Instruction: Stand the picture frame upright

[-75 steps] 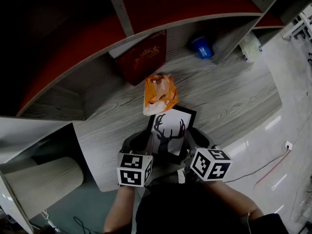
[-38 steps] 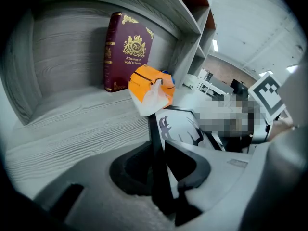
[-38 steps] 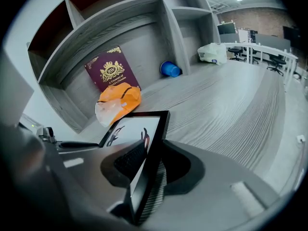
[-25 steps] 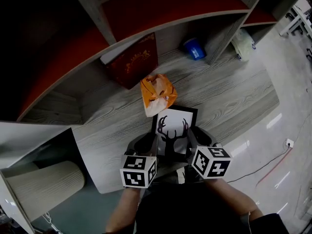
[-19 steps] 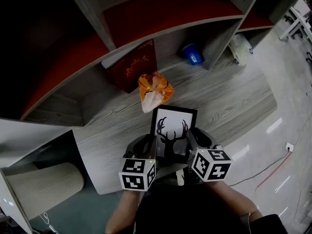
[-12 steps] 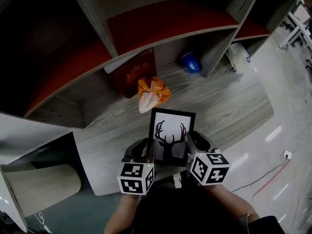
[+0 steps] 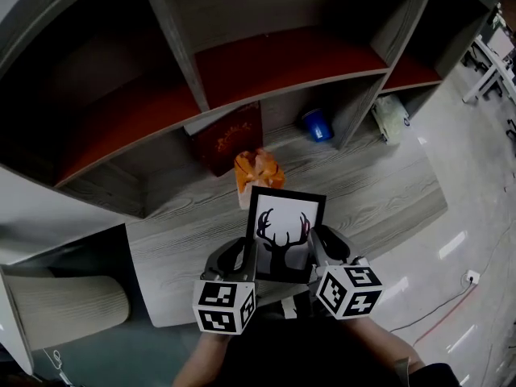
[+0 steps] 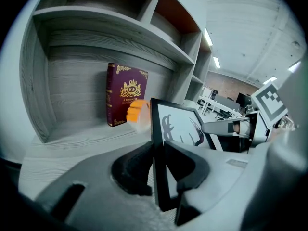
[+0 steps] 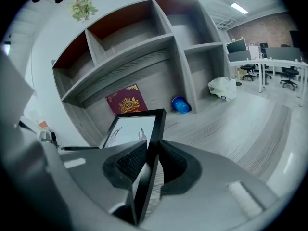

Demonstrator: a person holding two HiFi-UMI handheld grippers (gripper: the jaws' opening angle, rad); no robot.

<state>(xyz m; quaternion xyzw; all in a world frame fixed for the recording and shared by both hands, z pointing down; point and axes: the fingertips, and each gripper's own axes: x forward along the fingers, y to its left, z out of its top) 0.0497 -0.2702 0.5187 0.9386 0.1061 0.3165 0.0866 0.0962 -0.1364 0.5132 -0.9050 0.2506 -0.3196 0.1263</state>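
Now, pinching the picture frame (image 7: pixel 284 226) by its black side edges, left hand-held gripper (image 7: pixel 244 253) and right hand-held gripper (image 7: pixel 316 245) each clamped on one, raised over the shelf (image 7: pixel 379 176) near the orange bag (image 7: pixel 258 168). Lower level; land bottom edge first.

red book (image 7: pixel 228 138) upright, far | orange bag (image 7: pixel 258 170) just nearer | blue cup (image 7: pixel 318 125) right of book | white bag (image 7: pixel 392 118) far right | ribbed cylinder (image 7: pixel 68 309) near left

My left gripper (image 7: pixel 244 248) and right gripper (image 7: pixel 317 240) are grey with black pads (image 9: pixel 129 163), each bearing a black-and-white cube (image 7: pixel 224 305); my top (image 7: pixel 298 355) is dark.
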